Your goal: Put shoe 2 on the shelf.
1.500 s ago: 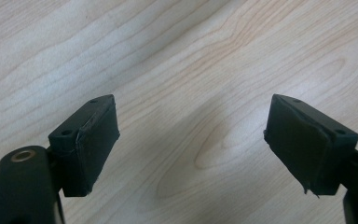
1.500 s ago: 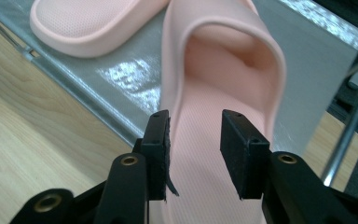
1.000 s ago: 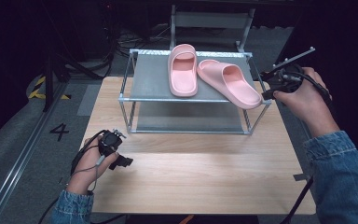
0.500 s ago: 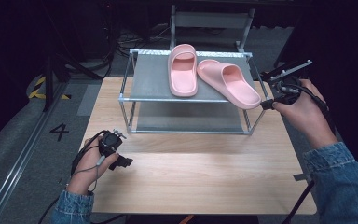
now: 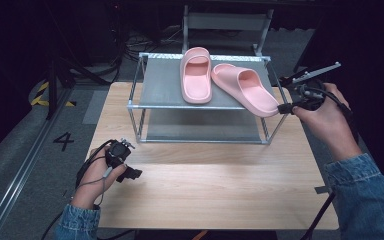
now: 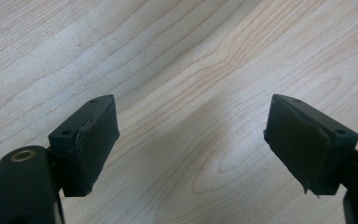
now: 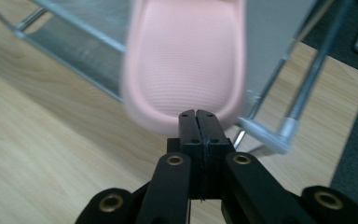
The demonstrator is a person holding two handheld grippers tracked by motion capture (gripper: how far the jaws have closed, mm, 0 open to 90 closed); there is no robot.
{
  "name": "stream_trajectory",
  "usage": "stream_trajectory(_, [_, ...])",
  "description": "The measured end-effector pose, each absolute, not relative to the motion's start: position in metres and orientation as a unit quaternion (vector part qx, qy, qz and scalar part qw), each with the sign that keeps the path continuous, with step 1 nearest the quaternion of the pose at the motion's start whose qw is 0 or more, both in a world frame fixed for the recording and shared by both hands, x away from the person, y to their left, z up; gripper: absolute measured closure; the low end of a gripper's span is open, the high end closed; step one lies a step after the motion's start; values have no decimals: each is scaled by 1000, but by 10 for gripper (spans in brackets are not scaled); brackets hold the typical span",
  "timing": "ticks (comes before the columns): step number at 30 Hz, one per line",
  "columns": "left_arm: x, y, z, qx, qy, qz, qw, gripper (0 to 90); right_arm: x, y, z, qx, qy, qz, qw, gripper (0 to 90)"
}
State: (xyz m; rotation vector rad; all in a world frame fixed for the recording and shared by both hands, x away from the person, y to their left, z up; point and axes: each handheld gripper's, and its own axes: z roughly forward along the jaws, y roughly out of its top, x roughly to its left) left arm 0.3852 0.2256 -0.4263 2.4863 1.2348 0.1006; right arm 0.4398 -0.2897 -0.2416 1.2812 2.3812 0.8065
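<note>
We are pressing the closed, empty right gripper (image 7: pixel 199 116) against the overhanging slipper (image 5: pixel 243 88) heel at 3 o'clock; it risks sliding off the rack (image 5: pixel 165 85). The left gripper (image 6: pixel 191 140) is idling open.

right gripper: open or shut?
Shut. Right gripper black fingers press together with no gap, tips at the pink foam slipper's heel edge.
</note>
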Motion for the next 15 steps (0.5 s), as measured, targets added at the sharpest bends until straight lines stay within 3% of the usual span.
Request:
stream_trajectory(10, [385, 225, -427, 881, 436, 34, 178, 179, 460, -308, -272, 481, 823, 265, 146, 900])
stream_trajectory(15, [386, 226, -427, 882, 435, 36, 177, 179, 456, -302, -270, 465, 828, 279, 141, 900])
